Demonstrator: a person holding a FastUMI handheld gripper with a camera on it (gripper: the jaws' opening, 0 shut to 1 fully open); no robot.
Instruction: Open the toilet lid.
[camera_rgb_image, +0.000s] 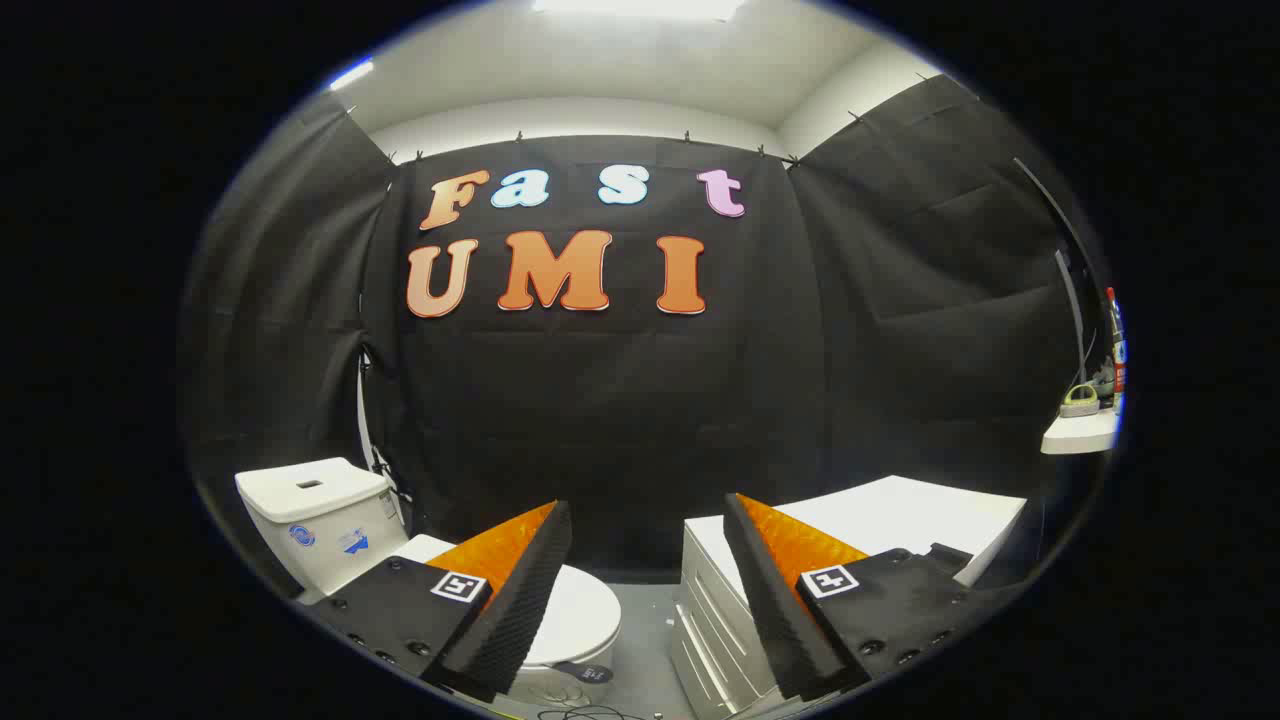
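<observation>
A white toilet stands low on the left, its tank (318, 518) against the black cloth wall. Its lid (585, 610) lies flat and closed over the bowl, partly hidden behind my left finger (500, 590). My gripper (650, 525) hangs above and in front of it, open, with a wide gap and nothing between the fingers. The right finger (790, 590) overlaps the cabinet beside the toilet. The fingertips are well short of the lid and do not touch it.
A white cabinet (880, 520) with drawer fronts stands right of the toilet, with a narrow strip of grey floor (645, 630) between them. A small white shelf (1080, 432) on the far right carries several small items. A dark cable lies on the floor below.
</observation>
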